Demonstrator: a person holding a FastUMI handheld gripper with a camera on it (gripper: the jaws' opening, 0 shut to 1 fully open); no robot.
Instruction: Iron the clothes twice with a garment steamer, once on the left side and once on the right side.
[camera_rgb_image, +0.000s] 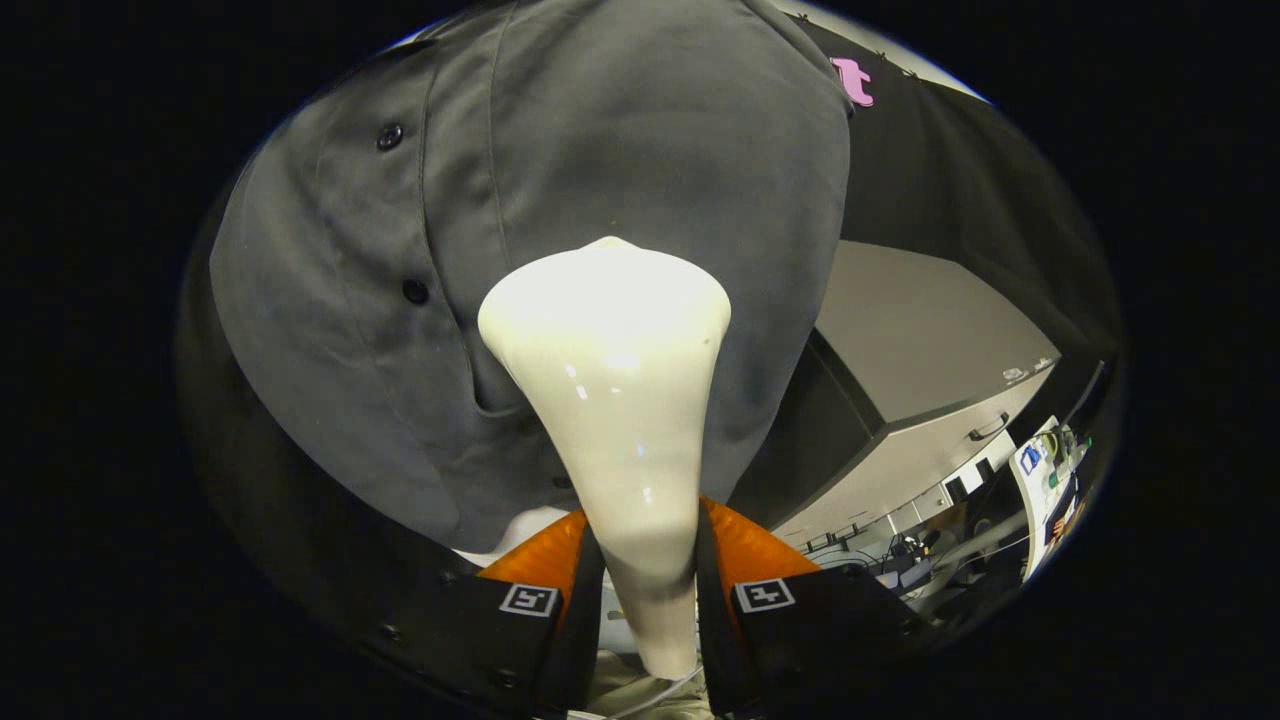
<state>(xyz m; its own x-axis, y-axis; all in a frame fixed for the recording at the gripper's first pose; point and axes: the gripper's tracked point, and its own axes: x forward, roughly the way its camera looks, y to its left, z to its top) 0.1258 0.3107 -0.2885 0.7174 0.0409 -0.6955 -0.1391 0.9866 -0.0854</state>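
Observation:
A cream-white garment steamer (615, 400) stands between my fingers, its narrow handle clamped by both and its wide head flaring out ahead. My gripper (648, 590) is shut on that handle. The steamer head rests against a hanging grey shirt (640, 150), just right of the button placket with its dark buttons (415, 291). The shirt's lower hem hangs just beyond the fingers, and a pale object peeks out beneath it beside one finger.
A grey cabinet (930, 330) with a handle stands to the right of the shirt. Beyond it lie a cluttered desk area and a screen (1040, 480). Black cloth walls hang behind and beside the shirt.

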